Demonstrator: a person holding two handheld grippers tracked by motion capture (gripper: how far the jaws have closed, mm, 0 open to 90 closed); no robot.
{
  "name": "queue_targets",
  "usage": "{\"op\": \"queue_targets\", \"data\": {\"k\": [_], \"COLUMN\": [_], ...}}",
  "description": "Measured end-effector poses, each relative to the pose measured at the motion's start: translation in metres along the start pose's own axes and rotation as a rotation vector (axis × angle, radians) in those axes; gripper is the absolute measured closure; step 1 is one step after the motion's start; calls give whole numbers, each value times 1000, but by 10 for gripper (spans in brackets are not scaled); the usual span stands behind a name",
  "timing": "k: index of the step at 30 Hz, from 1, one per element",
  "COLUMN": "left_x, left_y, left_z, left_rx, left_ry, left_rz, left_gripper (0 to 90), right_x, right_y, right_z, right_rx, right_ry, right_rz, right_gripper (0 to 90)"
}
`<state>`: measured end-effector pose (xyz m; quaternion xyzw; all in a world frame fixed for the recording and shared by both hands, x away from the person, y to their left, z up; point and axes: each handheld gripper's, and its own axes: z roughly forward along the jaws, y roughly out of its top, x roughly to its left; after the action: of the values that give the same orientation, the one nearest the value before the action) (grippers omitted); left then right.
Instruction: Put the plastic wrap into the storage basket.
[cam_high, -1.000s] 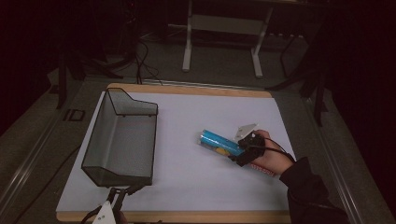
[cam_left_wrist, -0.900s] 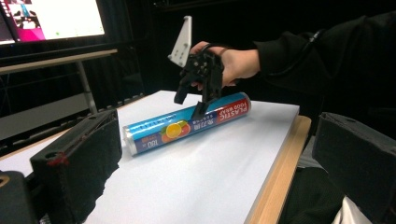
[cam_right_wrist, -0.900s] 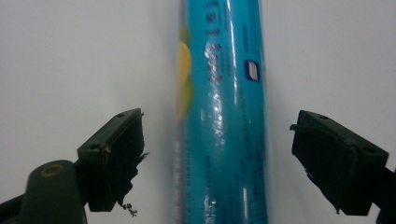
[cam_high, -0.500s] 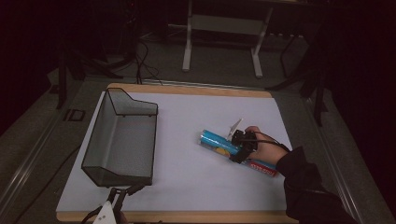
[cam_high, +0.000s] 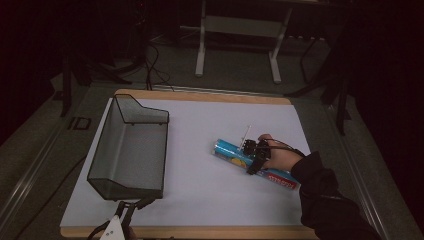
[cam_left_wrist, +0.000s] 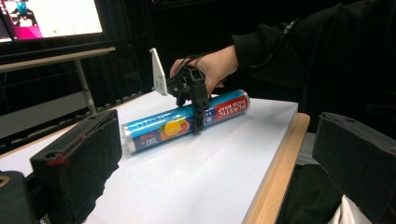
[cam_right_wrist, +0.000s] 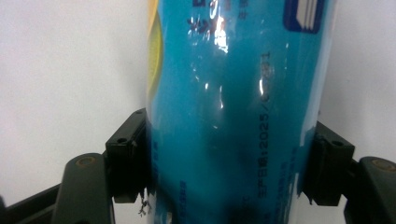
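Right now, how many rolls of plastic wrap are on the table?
1: the plastic wrap roll lies on the white table, right of the wire basket, between the right gripper's jaws.

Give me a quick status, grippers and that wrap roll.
Right gripper shut on plastic wrap roll, roll lying on table. Left gripper open, idle by wire basket. Nothing between.

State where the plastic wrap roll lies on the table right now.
In the high view, the plastic wrap roll lies flat on the white table, right of centre, the right gripper closed around its middle and the wire basket well off to its left.
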<state>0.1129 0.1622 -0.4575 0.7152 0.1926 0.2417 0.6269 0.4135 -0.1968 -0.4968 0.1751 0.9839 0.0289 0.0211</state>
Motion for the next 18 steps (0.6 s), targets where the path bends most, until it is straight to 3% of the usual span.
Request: {"op": "queue_targets", "data": {"k": [7, 13, 18], "left_x": [0, 1, 0], "left_y": [0, 0, 0], "left_z": [0, 1, 1], "left_rx": [5, 4, 7], "left_ry": [-1, 3, 3], "left_rz": [2, 0, 5], "left_gripper": [23, 23, 23], "right_x": [1, 4, 2], "right_y": [7, 3, 4], "right_z": [2, -3, -20], "right_rx": [60, 26, -12], "right_ry": [-10, -56, -72], "right_rz": [18, 41, 63], "right_gripper": [313, 316, 316]}}
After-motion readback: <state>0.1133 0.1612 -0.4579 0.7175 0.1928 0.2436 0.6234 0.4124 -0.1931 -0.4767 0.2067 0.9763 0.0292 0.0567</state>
